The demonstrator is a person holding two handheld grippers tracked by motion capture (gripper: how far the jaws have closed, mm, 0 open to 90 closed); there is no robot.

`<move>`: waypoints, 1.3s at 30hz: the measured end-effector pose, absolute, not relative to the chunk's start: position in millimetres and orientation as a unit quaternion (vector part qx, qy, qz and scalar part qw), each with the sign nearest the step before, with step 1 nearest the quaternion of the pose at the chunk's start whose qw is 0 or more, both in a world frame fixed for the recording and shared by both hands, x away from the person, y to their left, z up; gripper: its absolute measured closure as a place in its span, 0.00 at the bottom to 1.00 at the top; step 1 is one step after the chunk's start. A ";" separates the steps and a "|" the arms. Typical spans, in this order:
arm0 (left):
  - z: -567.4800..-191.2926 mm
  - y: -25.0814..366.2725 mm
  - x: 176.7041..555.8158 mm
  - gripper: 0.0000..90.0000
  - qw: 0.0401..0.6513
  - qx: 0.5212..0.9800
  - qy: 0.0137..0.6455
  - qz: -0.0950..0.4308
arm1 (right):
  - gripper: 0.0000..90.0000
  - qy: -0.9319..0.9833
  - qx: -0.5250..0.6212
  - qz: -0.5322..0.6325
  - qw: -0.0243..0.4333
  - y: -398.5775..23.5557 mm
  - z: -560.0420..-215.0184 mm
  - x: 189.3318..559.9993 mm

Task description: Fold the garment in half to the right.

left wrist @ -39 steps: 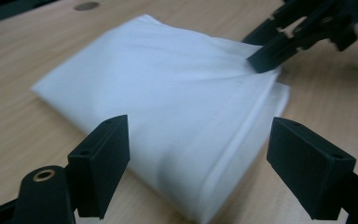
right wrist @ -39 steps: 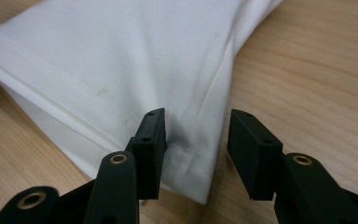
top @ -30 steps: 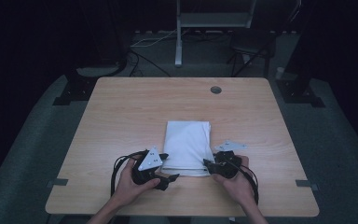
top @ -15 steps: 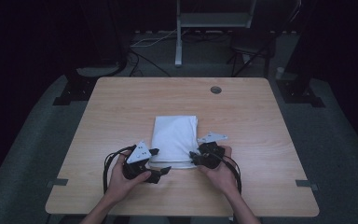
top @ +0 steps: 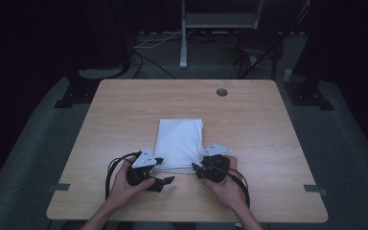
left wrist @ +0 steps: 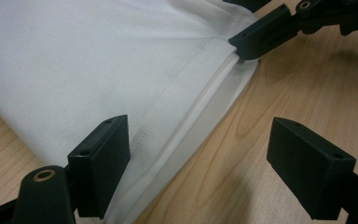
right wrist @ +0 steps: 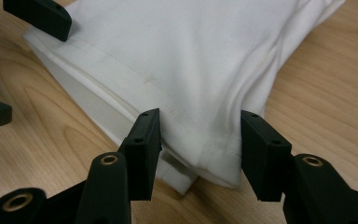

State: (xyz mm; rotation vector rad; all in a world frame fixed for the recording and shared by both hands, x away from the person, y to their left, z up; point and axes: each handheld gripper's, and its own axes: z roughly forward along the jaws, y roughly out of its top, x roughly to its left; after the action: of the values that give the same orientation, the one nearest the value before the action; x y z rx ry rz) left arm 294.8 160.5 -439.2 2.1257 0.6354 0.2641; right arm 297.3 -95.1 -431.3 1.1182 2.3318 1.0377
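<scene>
Landmark: folded white cloth [top: 179, 143], lying flat on the wooden table [top: 124, 110], a little nearer the person's edge than the middle, long side running away from the person.

Left of cloth: left gripper [top: 165, 173] at the near left corner. Left gripper view: jaws spread wide, pads not pressing. One jaw sits over the hemmed edge [left wrist: 168, 100] of the cloth, the other over bare wood just beside it. Nothing gripped.

Cloth itself: several layers stacked at the near edge, stitched hem on top, lower layers peeking out slightly beyond it. Top face smooth, no big wrinkles.

Right of cloth: right gripper [top: 197, 168] at the near right corner. Jaws have just been opening; right gripper view shows the bunched corner [right wrist: 214, 158] of the cloth between them, pads standing clear on both sides. Corner looks released, not pinched.

Judgement on step: seems a fold is being set down or the next grip prepared. To do it well: take both near corners together, catching every layer and not just the top hem. Slide the lower jaw along the wood under the stack before closing. Keep both hands level and evenly spaced so the edge stays straight. Lift low and avoid dragging, or the lower layers may slip out of line.

Beyond cloth: cable hole [top: 222, 92] in the table, well apart.
</scene>
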 end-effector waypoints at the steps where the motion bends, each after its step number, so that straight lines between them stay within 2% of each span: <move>1: -439.3 161.0 294.6 0.24 0.438 0.855 0.256 0.107 | 0.56 0.823 0.398 0.368 0.170 -95.3 -432.0 297.6; 6: -436.8 163.7 294.6 0.24 0.446 0.848 0.263 0.107 | 0.55 0.814 0.406 0.390 0.144 -102.2 -425.6 297.9; 9: -433.6 164.0 295.3 0.24 0.464 0.838 0.268 0.107 | 0.55 0.783 0.416 0.434 0.163 -108.3 -408.4 297.6; 11: -433.7 163.9 296.5 0.24 0.463 0.838 0.271 0.100 | 0.55 0.785 0.408 0.439 0.155 -105.6 -405.2 299.8; 21: -438.3 165.3 301.0 0.24 0.458 0.839 0.283 0.080 | 0.54 0.826 0.395 0.385 0.119 -88.9 -429.0 305.7; 39: -440.5 165.4 299.2 0.24 0.460 0.836 0.290 0.078 | 0.54 0.831 0.396 0.376 0.107 -85.4 -432.2 305.8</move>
State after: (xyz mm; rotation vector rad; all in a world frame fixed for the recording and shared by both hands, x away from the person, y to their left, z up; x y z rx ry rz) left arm 299.2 165.4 -440.5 2.0567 0.7136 0.1931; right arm 305.8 -85.4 -432.2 1.1662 2.4464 1.1062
